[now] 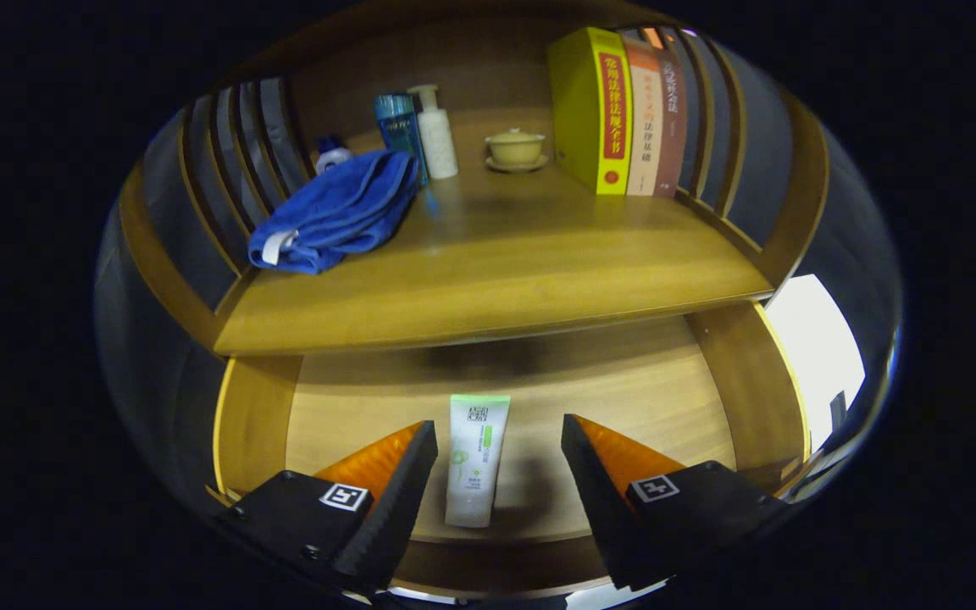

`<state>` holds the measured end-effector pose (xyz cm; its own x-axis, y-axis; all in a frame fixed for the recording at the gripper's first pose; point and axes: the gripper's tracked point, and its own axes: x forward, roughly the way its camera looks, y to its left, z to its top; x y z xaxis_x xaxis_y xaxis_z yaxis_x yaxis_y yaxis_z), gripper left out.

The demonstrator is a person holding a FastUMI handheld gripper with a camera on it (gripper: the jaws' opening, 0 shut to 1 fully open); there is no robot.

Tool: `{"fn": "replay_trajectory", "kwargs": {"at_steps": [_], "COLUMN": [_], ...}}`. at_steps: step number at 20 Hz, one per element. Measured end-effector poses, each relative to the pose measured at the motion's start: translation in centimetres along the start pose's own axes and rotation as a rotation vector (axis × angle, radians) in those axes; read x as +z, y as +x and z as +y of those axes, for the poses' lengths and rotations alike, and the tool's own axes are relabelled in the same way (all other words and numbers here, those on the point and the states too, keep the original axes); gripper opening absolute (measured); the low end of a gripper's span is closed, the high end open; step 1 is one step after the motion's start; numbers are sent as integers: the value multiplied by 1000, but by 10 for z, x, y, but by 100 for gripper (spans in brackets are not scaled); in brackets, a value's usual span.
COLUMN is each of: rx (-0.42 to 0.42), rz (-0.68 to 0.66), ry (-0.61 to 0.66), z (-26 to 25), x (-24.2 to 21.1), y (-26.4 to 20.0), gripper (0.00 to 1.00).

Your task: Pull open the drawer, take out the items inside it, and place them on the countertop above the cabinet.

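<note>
— Wooden countertop (505, 254): contents?
— Folded blue towel (335, 213), three upright books (623, 110).
— Pulled-open wooden drawer (539, 398)?
— One white-and-green plastic tube (475, 457), lying flat between the spread fingers of the black-and-orange gripper (499, 440), untouched.

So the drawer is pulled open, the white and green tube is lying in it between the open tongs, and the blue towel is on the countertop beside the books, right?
Nearly. In the gripper view the blue towel lies on the countertop at the opposite end from the books, beside the bottles. The rest holds: the drawer is open, and the tube lies between the open tongs.
</note>
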<state>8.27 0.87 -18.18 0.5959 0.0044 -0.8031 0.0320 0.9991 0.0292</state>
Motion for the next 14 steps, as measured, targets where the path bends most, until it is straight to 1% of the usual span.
{"fn": "replay_trajectory", "kwargs": {"at_steps": [4, 9, 14], "rx": [-18, -26, -23], "rz": [81, 214, 304], "ry": [-9, -21, -41], "z": [5, 12, 22], "x": [-12, -35, -54], "y": [20, 36, 48], "gripper": [97, 97, 92]}}
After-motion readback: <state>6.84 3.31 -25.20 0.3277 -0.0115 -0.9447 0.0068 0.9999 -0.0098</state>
